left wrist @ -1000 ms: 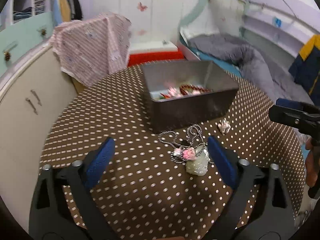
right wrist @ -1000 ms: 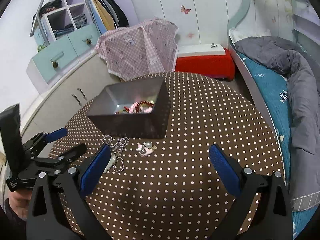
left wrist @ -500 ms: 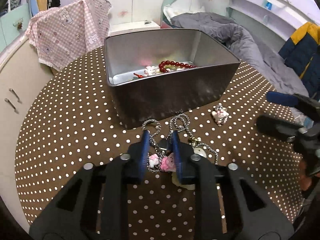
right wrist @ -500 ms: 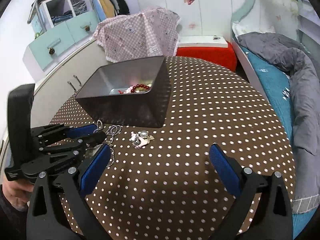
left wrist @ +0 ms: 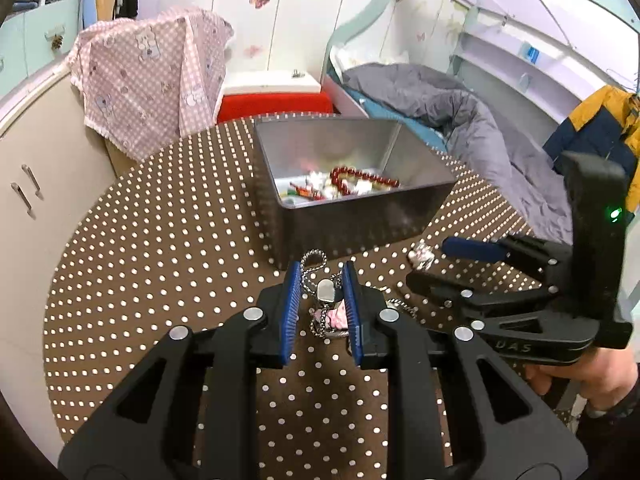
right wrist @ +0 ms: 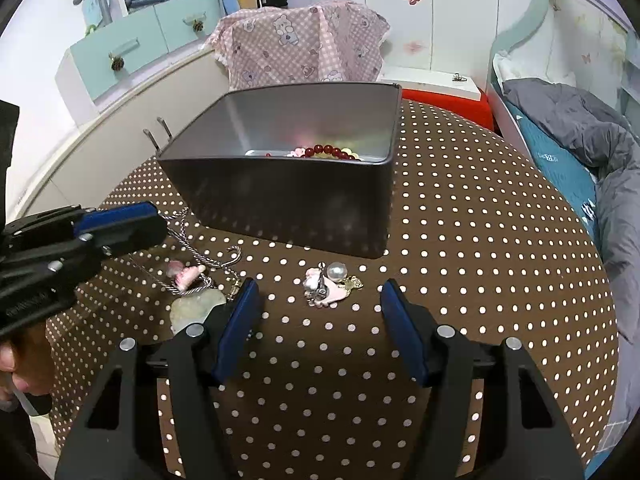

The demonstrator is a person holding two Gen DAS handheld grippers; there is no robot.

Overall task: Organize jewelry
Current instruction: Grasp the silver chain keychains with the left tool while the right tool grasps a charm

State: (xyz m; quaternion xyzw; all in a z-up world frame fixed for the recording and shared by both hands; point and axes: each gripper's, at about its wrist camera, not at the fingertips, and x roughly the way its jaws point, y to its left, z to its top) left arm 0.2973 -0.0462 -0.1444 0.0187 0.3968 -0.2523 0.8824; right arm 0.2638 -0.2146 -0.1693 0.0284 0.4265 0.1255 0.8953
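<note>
A dark metal box stands on the dotted round table and holds red beads and other jewelry. My left gripper is shut on a silver chain necklace with pink charms, lifted slightly in front of the box; it also shows in the right wrist view, with the chain trailing to a pale green pendant. My right gripper is open, its jaws straddling a small pearl and pink charm that lies on the table, seen in the left wrist view too.
The brown dotted tablecloth covers the round table. A pink checked cloth drapes over something behind it. A cream cabinet is at the left, a red stool behind, and a bed with grey bedding at the right.
My left gripper closed on the chain necklace and lifted it slightly. My right gripper moved forward and narrowed around the pearl charm.
</note>
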